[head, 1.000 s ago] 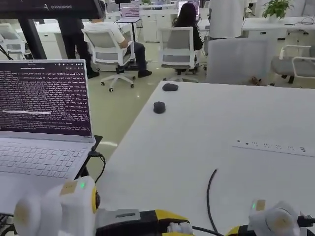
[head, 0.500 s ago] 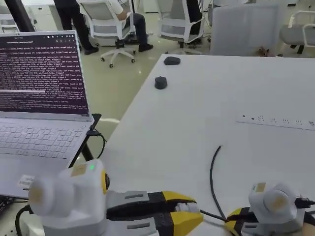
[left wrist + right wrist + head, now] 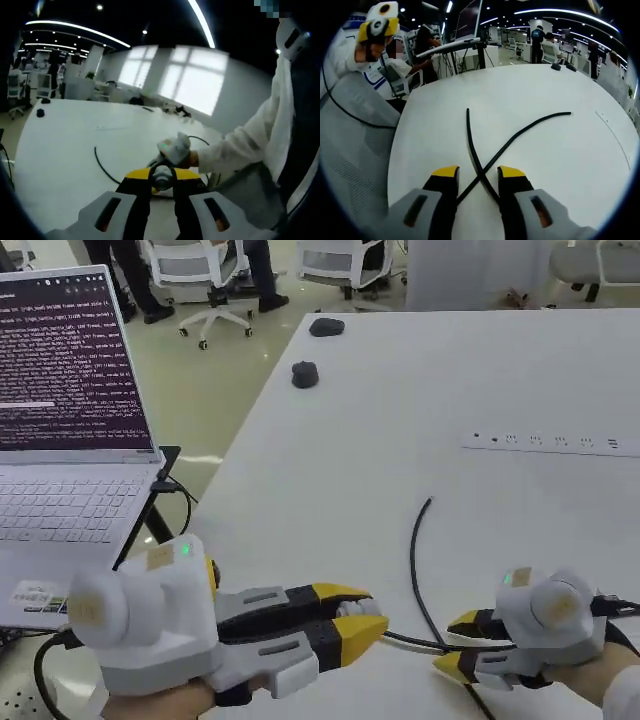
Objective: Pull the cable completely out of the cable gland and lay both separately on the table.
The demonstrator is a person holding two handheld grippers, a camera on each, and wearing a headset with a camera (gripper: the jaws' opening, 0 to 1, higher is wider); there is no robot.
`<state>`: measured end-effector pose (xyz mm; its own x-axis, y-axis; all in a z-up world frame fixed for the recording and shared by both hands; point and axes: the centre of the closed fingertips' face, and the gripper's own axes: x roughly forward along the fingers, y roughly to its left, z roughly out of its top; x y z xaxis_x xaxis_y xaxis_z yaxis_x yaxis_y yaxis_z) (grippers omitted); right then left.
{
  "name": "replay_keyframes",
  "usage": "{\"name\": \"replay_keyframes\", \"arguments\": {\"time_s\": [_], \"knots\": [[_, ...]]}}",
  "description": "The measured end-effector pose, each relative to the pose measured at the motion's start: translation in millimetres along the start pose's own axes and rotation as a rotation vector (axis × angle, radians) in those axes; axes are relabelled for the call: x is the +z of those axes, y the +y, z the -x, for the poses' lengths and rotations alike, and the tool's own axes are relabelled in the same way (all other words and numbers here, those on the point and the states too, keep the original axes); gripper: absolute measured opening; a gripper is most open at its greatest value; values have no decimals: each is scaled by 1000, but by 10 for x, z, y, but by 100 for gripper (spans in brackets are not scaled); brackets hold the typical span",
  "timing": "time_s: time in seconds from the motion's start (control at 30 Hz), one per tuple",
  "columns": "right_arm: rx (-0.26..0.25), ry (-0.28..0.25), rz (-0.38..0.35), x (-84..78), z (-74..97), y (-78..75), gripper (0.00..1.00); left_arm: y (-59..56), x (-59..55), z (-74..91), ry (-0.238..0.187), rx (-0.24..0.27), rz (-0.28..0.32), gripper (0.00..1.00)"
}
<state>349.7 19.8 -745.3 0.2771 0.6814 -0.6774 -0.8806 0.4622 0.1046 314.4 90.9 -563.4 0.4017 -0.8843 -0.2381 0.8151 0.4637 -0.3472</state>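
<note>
L: left gripper (image 3: 375, 610) level, clamped on cable gland (image 3: 162, 175); R: right gripper (image 3: 446, 644) facing it, jaws apart astride cable (image 3: 414, 560)

- White table (image 3: 400, 440), wide and mostly bare.
- Dark mouse (image 3: 305, 374) near the far left edge; second mouse (image 3: 326, 328) behind it.
- White power strip (image 3: 550, 442) at the right.
- Black cable (image 3: 413, 560) curving across the near part.

You're working in an open-plan office.
Left of your white table (image 3: 400, 460) an open laptop (image 3: 70, 390) shows terminal text. Past the table's far edge, people sit on wheeled office chairs (image 3: 195, 265) at other desks. On the table lie 2 computer mice (image 3: 304, 373) and a power strip (image 3: 555, 443), and long ceiling light strips (image 3: 200, 20) run above it.
</note>
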Motion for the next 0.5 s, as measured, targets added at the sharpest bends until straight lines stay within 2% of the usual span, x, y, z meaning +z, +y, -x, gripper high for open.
{"name": "replay_keyframes", "arguments": {"time_s": [0.13, 0.2, 0.27, 0.4, 0.5], "knots": [[-4, -42, -21, 73, 144, 5, 36, 156, -28, -217, 12, 1, -21, 17], [10, -59, -17, 103, 219, 46, 38, 233, -56, -329, 30, 6, -53, 17], [24, -70, -6, 116, 327, 102, 39, 372, -133, -498, 63, 21, -150, 17], [7, -114, -26, 136, 607, 181, 39, 527, -282, -766, 97, 13, -147, 17], [-41, -146, -72, 104, 874, 195, 41, 654, -440, -958, 120, 15, -141, 17]]}}
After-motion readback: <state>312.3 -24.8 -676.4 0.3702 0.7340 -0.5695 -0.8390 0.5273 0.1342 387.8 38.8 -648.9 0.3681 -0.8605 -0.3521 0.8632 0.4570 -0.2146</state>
